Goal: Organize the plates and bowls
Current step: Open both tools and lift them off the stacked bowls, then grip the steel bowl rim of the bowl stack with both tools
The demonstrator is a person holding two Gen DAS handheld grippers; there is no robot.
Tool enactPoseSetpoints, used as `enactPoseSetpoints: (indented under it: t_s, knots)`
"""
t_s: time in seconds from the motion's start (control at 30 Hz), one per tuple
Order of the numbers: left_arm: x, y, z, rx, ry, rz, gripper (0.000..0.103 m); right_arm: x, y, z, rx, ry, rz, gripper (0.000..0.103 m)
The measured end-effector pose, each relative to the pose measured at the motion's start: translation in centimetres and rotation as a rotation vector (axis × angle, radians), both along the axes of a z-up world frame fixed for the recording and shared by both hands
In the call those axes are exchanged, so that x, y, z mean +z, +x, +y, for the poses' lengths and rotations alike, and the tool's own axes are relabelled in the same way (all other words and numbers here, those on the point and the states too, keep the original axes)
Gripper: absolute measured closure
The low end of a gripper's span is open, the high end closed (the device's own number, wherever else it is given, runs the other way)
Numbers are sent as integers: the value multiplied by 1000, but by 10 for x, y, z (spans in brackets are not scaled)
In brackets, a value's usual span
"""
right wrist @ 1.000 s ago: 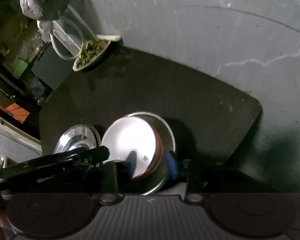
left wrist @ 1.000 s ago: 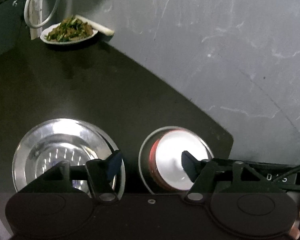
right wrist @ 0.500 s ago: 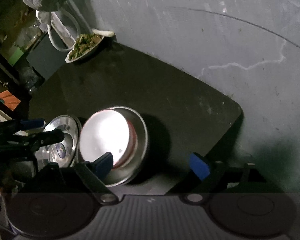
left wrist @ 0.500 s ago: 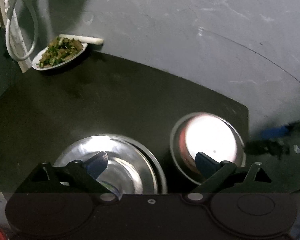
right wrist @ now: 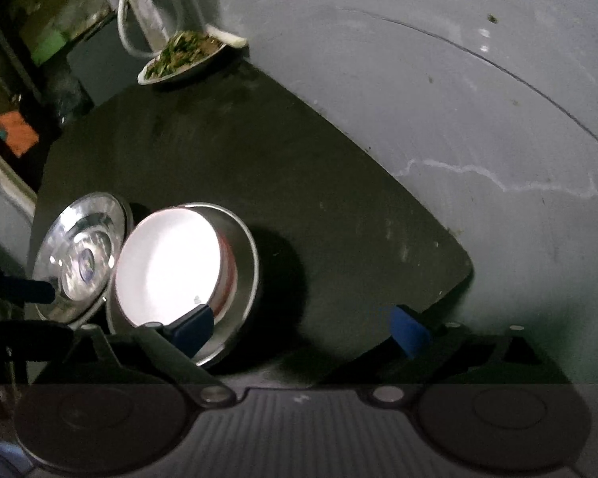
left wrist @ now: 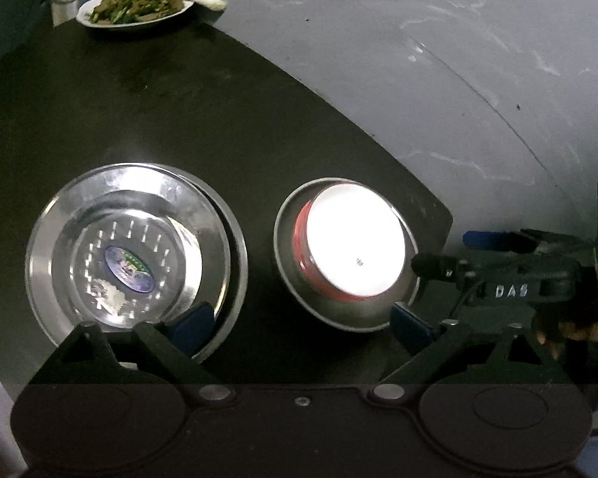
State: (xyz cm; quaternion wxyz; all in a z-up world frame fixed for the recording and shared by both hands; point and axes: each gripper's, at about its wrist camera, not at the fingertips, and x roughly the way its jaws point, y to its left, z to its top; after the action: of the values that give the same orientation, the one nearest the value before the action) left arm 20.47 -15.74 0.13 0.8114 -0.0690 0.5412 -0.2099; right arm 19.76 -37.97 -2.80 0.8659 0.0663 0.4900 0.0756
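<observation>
Both wrist views look steeply down, close over the dark desk (left wrist: 219, 119), sharing the steel plates (left wrist: 135, 255) (right wrist: 79, 255) at 7 o'clock.

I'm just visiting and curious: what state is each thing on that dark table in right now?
Steel plates: stacked, upright, nothing in them.
Steel bowl: upright, red bowl nested inside.
Red bowl: upright in the steel bowl, white inside, looks empty.
Food plate: full of greens, at the far table edge.
Left gripper: fingers open, holding nothing.
Right gripper: fingers just opened, holding nothing.
</observation>
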Motion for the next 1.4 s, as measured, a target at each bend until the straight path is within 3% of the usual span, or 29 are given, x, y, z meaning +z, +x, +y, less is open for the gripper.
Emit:
enactPoseSetpoints:
  t_s: [0.07,0.27,0.43,0.57,0.8,0.93,1.03,1.1,1.23,1.37,1.4]
  knots:
    - [-4,2,-2,21,-22,25,16,0,3,1,23,-27,0,5]
    - [-28,5,-3,93,-88,121,43,0,11,2,77,-64,7,5]
    - [-36,5,3,166,-109,131,60,-2,18,6,129,-88,14,5]
    - [-38,4,3,209,-109,134,64,-3,25,11,166,-120,19,10]
    - [-39,9,-7,200,-95,111,71,-9,39,18,218,-153,18,18]
    - [-41,14,-11,189,-97,108,74,-13,45,13,228,-104,-8,25]
    - [-43,17,-11,192,-102,112,74,-18,47,7,232,-34,-18,34]
    - [-44,17,-11,191,-102,111,75,-20,47,5,237,6,-26,46]
    - [-43,18,-10,190,-104,110,75,-20,48,6,262,45,-42,64]
    - [-44,18,-8,185,-98,104,75,-20,49,12,293,80,-50,88]
    - [-44,18,-9,184,-97,104,76,-20,48,14,298,80,-52,89]
